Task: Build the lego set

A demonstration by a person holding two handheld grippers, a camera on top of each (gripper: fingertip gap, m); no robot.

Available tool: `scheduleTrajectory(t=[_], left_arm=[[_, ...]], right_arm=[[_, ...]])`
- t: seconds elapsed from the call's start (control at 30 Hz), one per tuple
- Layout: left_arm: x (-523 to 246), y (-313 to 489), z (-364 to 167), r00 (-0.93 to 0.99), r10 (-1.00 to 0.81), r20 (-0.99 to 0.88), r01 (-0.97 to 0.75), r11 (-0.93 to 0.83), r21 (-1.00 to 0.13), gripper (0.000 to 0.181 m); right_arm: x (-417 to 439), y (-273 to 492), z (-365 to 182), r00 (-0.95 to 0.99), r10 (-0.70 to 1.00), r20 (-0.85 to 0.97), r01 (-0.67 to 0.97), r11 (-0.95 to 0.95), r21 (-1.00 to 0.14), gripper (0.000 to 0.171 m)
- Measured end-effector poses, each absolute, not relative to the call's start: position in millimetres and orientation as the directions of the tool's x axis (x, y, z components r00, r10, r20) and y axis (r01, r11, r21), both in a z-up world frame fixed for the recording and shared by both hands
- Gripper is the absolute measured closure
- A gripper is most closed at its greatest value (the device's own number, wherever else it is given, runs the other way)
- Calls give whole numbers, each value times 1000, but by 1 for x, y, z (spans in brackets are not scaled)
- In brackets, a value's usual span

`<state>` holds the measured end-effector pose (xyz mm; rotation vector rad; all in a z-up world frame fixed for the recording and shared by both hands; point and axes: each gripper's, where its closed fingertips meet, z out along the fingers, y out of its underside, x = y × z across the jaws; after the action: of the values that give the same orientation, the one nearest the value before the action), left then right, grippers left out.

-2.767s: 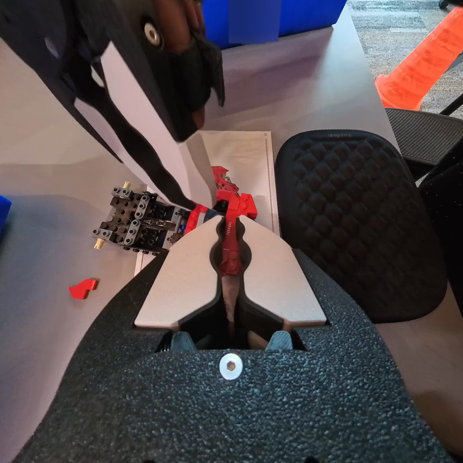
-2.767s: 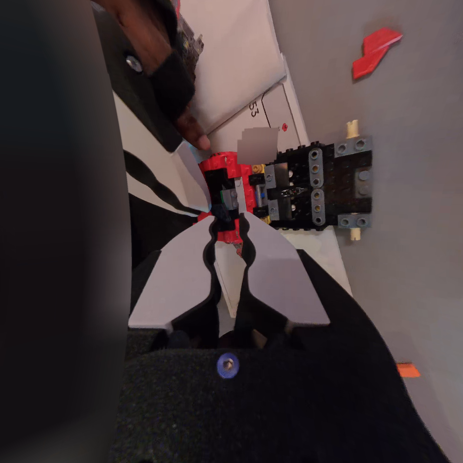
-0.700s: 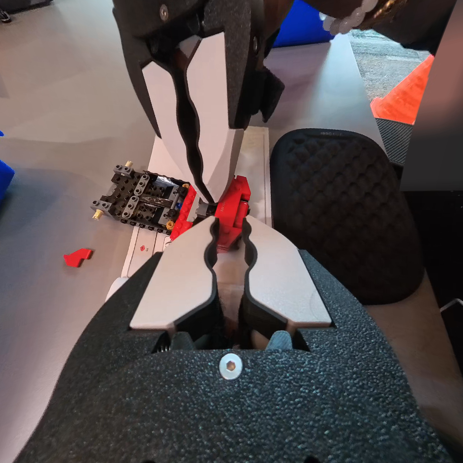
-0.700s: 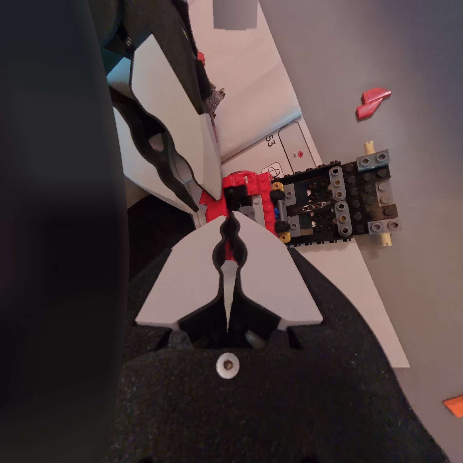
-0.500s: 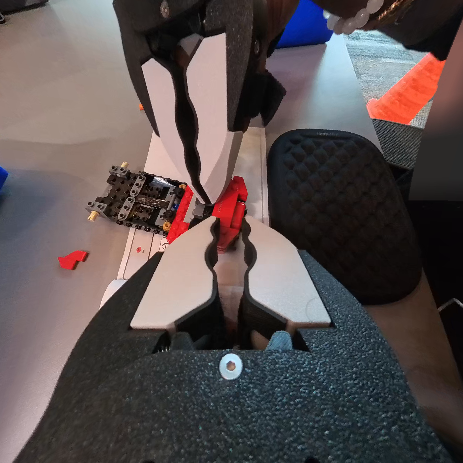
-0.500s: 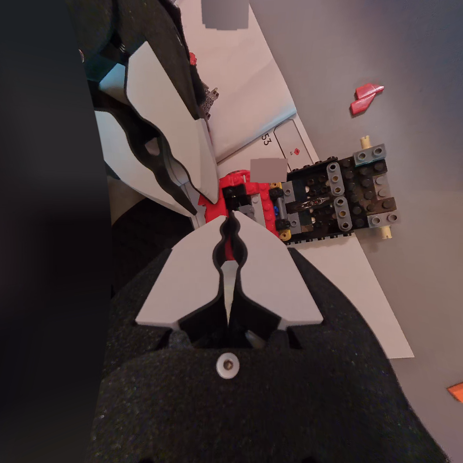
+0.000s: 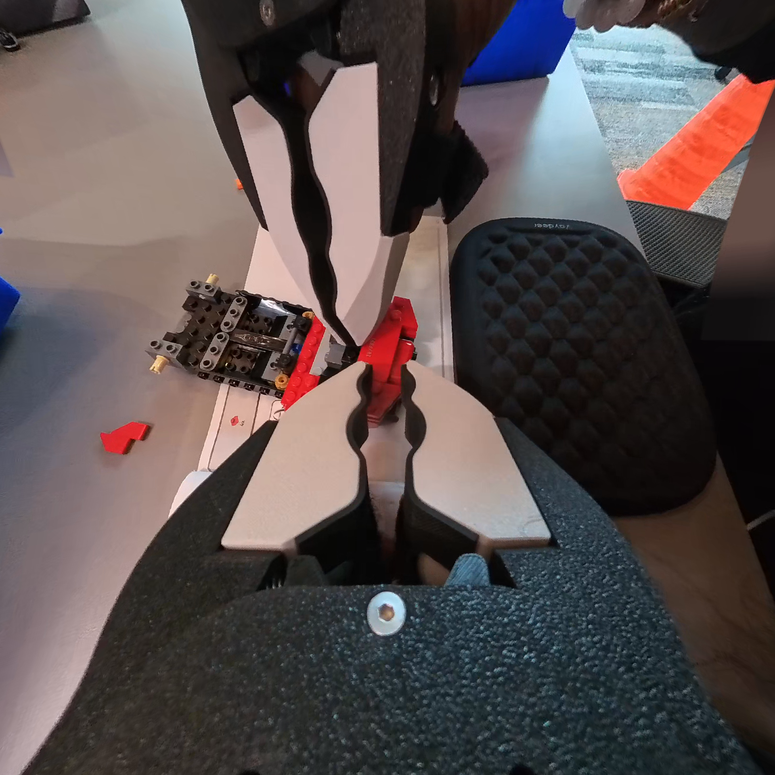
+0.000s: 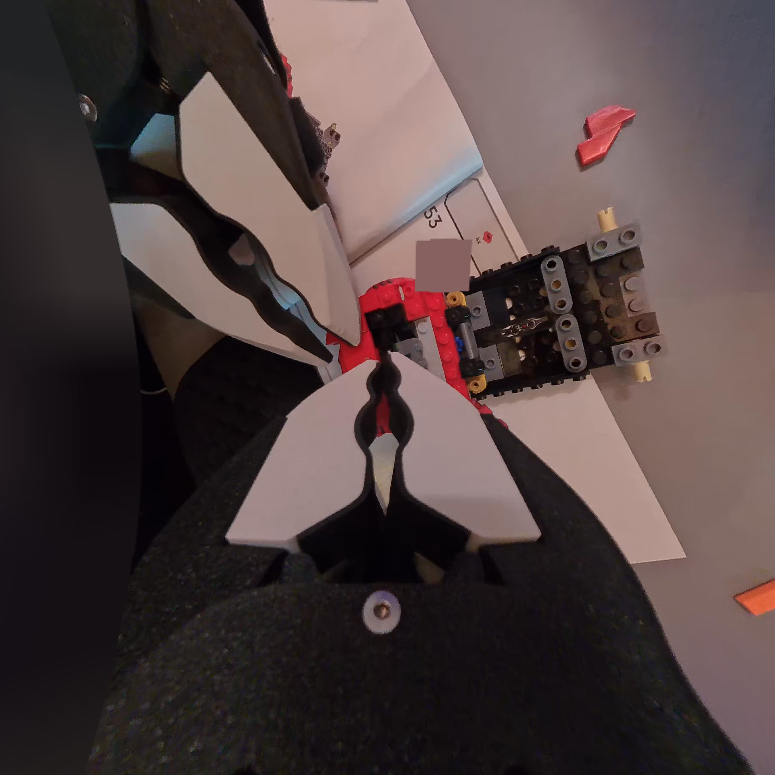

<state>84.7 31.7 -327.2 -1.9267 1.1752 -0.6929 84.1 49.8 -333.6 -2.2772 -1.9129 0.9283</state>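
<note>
Honestly looks mid-press on the nose of the car. Left wrist view first: left gripper (image 7: 386, 371) with jaws narrowed around the red front section (image 7: 388, 360) of the lego car chassis (image 7: 235, 339), pinching it from both sides. Chassis sitting half on the instruction booklet (image 7: 423, 260), half on the grey worktop (image 7: 105, 167), black studded rear end pointing away to the left with tan axle pins sticking out. Right gripper (image 7: 350, 335) coming down from above, jaws practically together, tips touching the small grey-and-black bit just behind the red nose. Loose red wedge piece (image 7: 123, 436) lying well apart on the worktop, black quilted pad (image 7: 578, 356) just beside the booklet, orange cone (image 7: 696, 155) off in the background.

Right wrist view: same thing from above, right gripper (image 8: 383, 362) nearly closed, tips at the black bricks (image 8: 386, 321) on the red section; can't tell if actually pinching anything. Left gripper (image 8: 341, 344) angled in from the left against the red end. Small orange piece (image 8: 759, 602) near the edge.

Handling guess: light, rigid plastic, but clutch joints pop apart under sideways force, so best gripped by the solid red block sides and pressed straight down.
</note>
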Motion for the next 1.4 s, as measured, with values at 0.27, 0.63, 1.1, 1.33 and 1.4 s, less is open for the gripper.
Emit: scheduleTrajectory(t=[0.27,0.63,1.1,1.33,1.4], left_arm=[[85,32,-327,430,-901,46,-492,-277,-825,170],[85,33,-327,432,-901,43,-491,-276,-826,171],[85,33,-327,434,-900,37,-492,-271,-827,171],[84,34,-327,435,-900,32,-493,-267,-828,172],[85,34,-327,435,-900,31,-492,-266,-829,172]], right_arm=[[84,59,-324,54,888,-456,823,-298,-484,171],[89,56,-334,13,939,-343,901,-160,-404,171],[86,52,-333,32,945,-326,909,-163,-383,171],[87,52,-334,74,960,-272,925,-167,-340,171],[87,52,-334,88,963,-256,931,-171,-323,171]])
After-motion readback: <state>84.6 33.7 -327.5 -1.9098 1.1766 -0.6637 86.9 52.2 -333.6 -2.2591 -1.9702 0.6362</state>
